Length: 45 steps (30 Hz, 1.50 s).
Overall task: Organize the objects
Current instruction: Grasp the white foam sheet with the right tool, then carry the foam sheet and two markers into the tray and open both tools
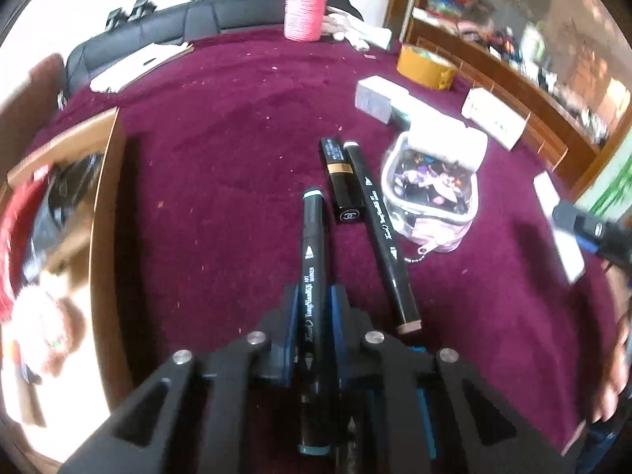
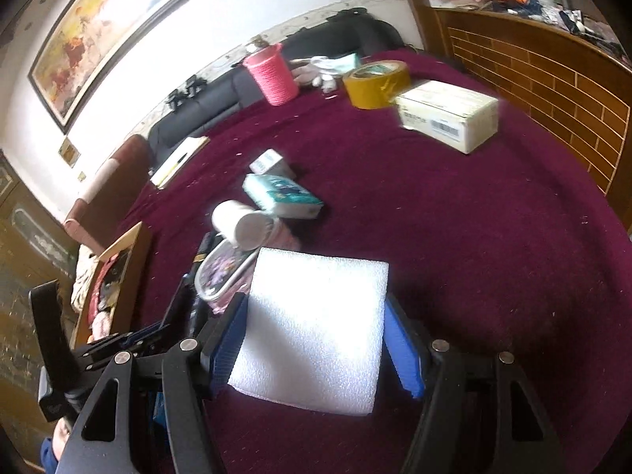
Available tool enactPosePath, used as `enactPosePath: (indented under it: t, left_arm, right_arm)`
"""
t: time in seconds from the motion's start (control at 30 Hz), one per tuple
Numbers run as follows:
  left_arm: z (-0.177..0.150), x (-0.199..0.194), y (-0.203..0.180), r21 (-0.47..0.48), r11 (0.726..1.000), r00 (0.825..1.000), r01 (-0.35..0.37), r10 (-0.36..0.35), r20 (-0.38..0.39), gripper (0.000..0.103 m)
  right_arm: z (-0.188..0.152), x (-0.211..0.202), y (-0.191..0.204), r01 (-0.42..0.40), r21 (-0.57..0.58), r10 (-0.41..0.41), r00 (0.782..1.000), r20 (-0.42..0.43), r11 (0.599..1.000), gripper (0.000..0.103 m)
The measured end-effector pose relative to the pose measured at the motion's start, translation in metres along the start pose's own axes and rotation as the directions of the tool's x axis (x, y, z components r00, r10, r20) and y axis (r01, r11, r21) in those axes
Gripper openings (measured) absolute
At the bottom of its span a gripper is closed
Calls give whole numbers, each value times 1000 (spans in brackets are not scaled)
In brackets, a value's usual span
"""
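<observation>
We hold a teal-capped black marker [image 1: 314,276] pinched lengthwise in the left gripper [image 1: 314,308], above the maroon table [image 1: 221,150]. Just right of the gripper lies a second marker [image 1: 381,233], touching a black lipstick tube [image 1: 341,179] – beyond them a clear pouch [image 1: 432,189]. A wooden box [image 1: 106,217] stands to the gripper's left. The right gripper [image 2: 316,339] clamps a white foam sheet [image 2: 316,328] between its blue pads [image 2: 401,349] – ahead sit a white cup [image 2: 241,223], a tissue pack [image 2: 282,195] and a tape roll [image 2: 375,83].
</observation>
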<state>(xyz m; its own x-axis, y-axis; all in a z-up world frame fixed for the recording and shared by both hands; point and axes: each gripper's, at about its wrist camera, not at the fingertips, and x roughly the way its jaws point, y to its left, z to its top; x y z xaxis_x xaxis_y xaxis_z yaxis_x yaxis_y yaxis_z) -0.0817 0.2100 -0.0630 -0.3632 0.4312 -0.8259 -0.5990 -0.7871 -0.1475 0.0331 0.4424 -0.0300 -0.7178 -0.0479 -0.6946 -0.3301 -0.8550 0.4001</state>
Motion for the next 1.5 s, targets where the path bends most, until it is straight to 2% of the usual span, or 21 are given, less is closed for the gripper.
enactPosePath:
  t: [0.13,0.27,0.5,0.7,1.07,1.27,1.4,1.5]
  left_arm:
    - [-8,-15,17,-87,992,996,91,-89,23,15]
    - [-12,-33,26,-133,979,987,156,-150,58,15]
    - [-17,-77,50,-186,957,968,224,-197,154,15]
    - [-32,-112,95,-257,947,966,194,-137,221,15]
    - [-65,-143,197,-456,885,963,98,32,269,15]
    - [-73,-147,228,-488,873,962,16,120,245,16]
    - [-81,-143,239,-496,868,966,4,124,226,16]
    - [-86,-138,242,-499,866,968,-3,127,214,16]
  right_arm:
    - [-6,-3,14,-53,-30,53,999,-6,998,71]
    - [-10,-1,34,-109,-49,107,994,-26,993,71]
    - [-20,3,87,-189,-152,179,981,-78,970,72]
    - [-29,13,143,-254,-244,228,965,-131,936,72]
    - [-52,45,256,-360,-398,288,929,-232,844,72]
    - [-69,81,297,-361,-433,255,924,-284,826,72]
    - [-83,99,308,-367,-447,235,916,-324,816,72]
    - [-89,107,315,-355,-464,217,920,-326,812,72]
